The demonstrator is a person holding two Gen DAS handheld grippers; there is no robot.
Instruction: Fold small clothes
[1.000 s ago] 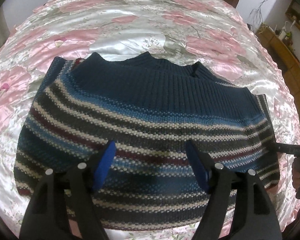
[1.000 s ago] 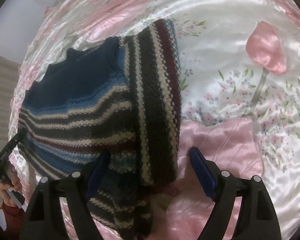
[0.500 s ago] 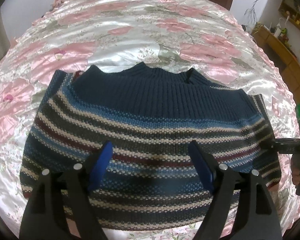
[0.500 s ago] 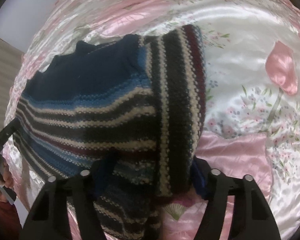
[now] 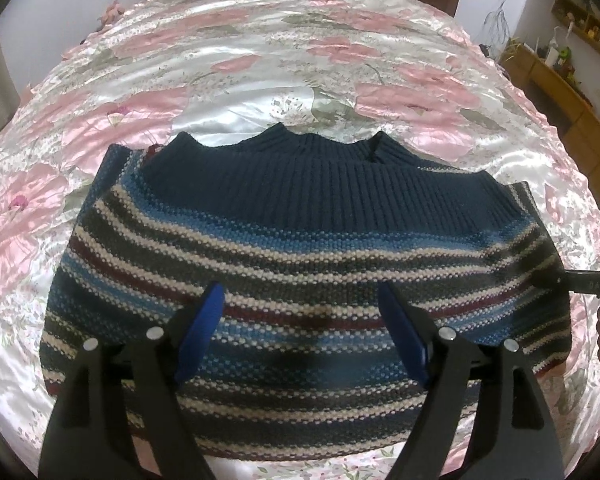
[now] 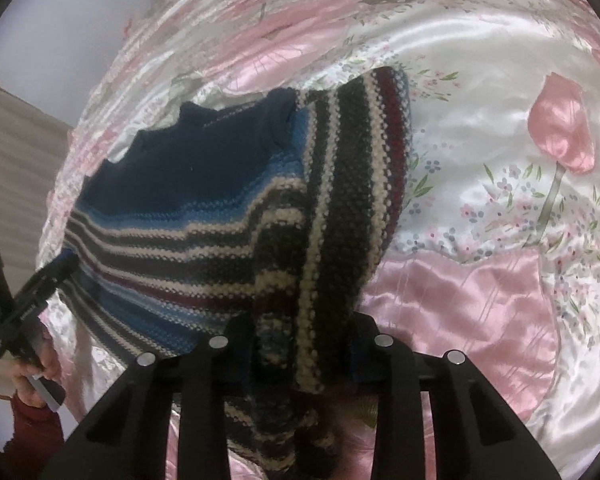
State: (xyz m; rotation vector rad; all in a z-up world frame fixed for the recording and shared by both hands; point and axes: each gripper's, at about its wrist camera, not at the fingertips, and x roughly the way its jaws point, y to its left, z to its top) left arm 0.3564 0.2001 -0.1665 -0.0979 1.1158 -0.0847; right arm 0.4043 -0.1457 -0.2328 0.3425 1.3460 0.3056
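A striped knit sweater [image 5: 300, 272] lies spread on a pink floral satin bedspread [image 5: 260, 60], its navy ribbed collar away from the camera. The left gripper [image 5: 300, 332] hangs over the sweater's lower stripes, its blue-padded fingers [image 5: 200, 332] spread wide with nothing between them. At the sweater's right edge, the right gripper [image 6: 296, 344] has its jaws drawn close around a bunched fold of the knit, apparently pinching it, though the pads are mostly hidden by fabric.
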